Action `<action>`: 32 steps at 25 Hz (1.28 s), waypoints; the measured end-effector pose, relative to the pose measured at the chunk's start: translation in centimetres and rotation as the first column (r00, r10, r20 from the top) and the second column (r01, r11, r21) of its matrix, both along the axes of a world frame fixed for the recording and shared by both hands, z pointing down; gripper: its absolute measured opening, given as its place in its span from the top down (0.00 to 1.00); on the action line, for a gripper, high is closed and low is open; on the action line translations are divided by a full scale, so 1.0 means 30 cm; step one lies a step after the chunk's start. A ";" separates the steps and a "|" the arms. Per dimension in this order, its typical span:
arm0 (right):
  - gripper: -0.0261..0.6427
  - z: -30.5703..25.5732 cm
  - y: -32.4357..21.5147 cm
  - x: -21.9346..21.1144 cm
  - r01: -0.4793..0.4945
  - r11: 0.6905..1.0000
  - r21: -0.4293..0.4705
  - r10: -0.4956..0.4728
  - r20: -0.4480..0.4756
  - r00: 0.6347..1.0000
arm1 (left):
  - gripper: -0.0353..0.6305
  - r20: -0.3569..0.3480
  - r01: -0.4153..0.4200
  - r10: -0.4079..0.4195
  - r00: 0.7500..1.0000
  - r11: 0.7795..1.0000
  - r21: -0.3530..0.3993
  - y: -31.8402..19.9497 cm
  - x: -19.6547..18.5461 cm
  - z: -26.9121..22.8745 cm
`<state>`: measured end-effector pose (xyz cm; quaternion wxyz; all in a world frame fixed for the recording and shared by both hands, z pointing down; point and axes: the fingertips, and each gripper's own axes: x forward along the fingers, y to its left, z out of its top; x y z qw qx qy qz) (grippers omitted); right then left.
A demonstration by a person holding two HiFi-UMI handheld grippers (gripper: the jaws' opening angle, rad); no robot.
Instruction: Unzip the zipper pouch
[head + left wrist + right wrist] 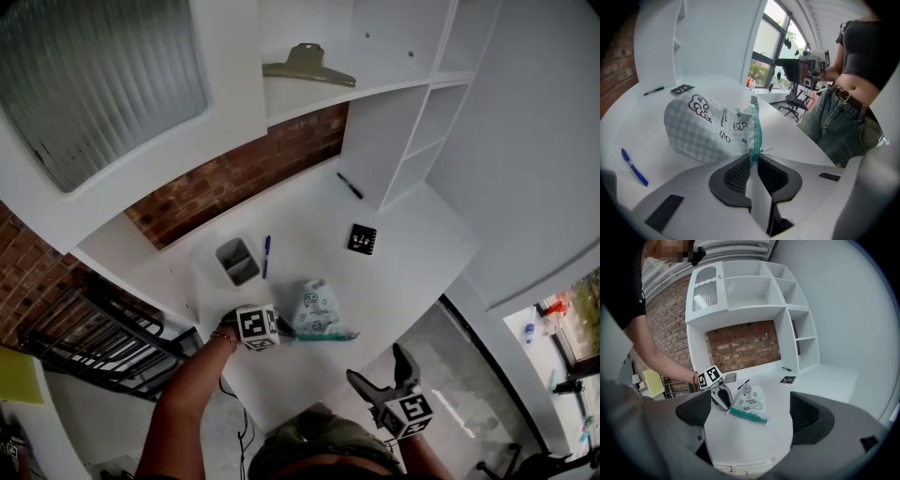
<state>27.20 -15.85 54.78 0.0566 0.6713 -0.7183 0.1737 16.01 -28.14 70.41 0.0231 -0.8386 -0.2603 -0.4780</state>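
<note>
Anchor step: left tool (753, 158) is pinched on zipper (755, 129) end of pouch (710, 126). Right tool (378, 367) is held spread at pouch's 5 o'clock; puller (768, 150) beside left tool to be gripped next.

The near end of the zipper (755, 129) on the pouch (705, 126) vanishes between the pads (736, 173) of my left claw (753, 159). From above, its marker cube (257, 326) covers the claw's tips. Print on the pouch and the far black card (362, 239) is too small to read.
</note>
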 end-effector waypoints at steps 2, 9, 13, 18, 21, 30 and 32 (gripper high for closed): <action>0.18 0.001 -0.006 -0.004 0.014 1.000 0.001 -0.014 -0.004 1.000 | 0.87 -0.017 0.073 -0.074 0.997 0.996 -0.055 0.014 0.006 -0.022; 0.22 -0.011 -0.022 -0.081 0.122 0.992 0.010 -0.123 0.013 0.992 | 0.87 -0.034 0.300 -0.313 0.949 0.931 -0.208 0.055 0.014 -0.145; 0.25 -0.017 -0.030 -0.126 0.189 0.982 0.009 -0.189 -0.002 0.982 | 0.88 -0.045 0.364 -0.384 0.922 0.902 -0.231 0.080 0.005 -0.222; 0.35 -0.035 -0.050 -0.177 0.267 0.963 0.033 -0.267 0.003 0.964 | 0.88 -0.066 0.425 -0.458 0.887 0.863 -0.273 0.118 -0.012 -0.313; 0.44 -0.054 -0.061 -0.229 0.343 0.937 0.063 -0.345 0.019 0.938 | 0.88 -0.087 0.469 -0.520 0.850 0.820 -0.328 0.137 -0.024 -0.377; 0.53 -0.163 -0.069 -0.360 0.451 0.884 0.127 -0.458 0.039 0.888 | 0.88 -0.164 0.537 -0.661 0.733 0.709 -0.457 0.199 -0.079 -0.555; 0.54 -0.205 -0.072 -0.381 0.464 0.873 0.147 -0.475 0.049 0.878 | 0.88 -0.172 0.544 -0.680 0.713 0.691 -0.476 0.224 -0.102 -0.586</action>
